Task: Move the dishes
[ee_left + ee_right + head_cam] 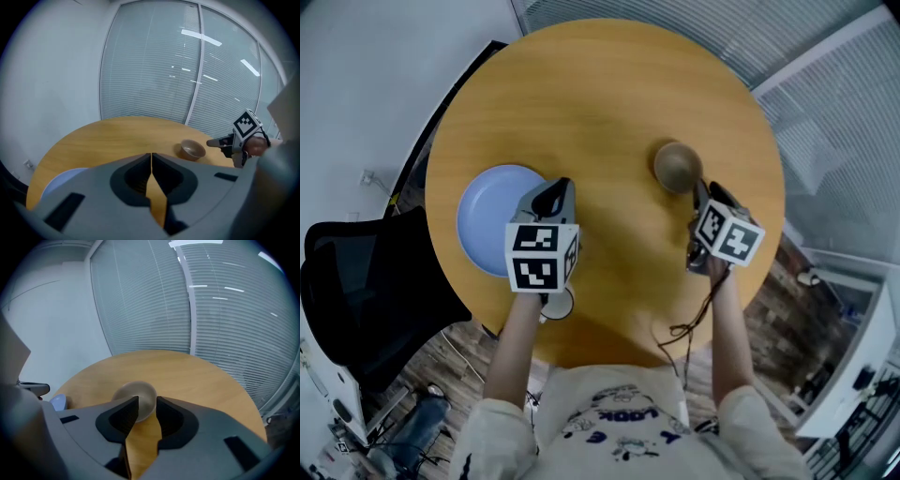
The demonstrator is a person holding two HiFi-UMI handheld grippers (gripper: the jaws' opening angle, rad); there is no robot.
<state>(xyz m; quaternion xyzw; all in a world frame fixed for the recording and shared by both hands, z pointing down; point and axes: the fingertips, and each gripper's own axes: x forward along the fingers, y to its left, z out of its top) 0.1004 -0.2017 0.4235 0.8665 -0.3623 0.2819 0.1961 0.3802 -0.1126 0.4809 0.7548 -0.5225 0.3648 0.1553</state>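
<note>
- The bench (609, 84) is a round wooden top that carries two dishes, and both rest flat on it.
- The blue plate (487, 220) lies at the left edge of the bench. It is empty and nothing grips it.
- The brown bowl (677, 165) stands upright toward the right edge, about midway between the near and far edges.
- The left hand-held gripper (151, 158) has its jaws pressed together at the tips, with nothing between them. It hovers above the bench just beside the plate's right rim and does not touch the plate.
- The right hand-held gripper (147, 403) has its jaws spread. The near rim of the bowl sits right at the gap between them, and the jaws are not clamped on it.
- A small white round object (561, 306) shows at the near edge under the left arm. It is too hidden to identify.
- Progress, as a judgement: no dish appears moved, so the task is at its first step, the approach to the bowl.
- What is left: grip the bowl rim, lift and carry it, then handle the plate.
</note>
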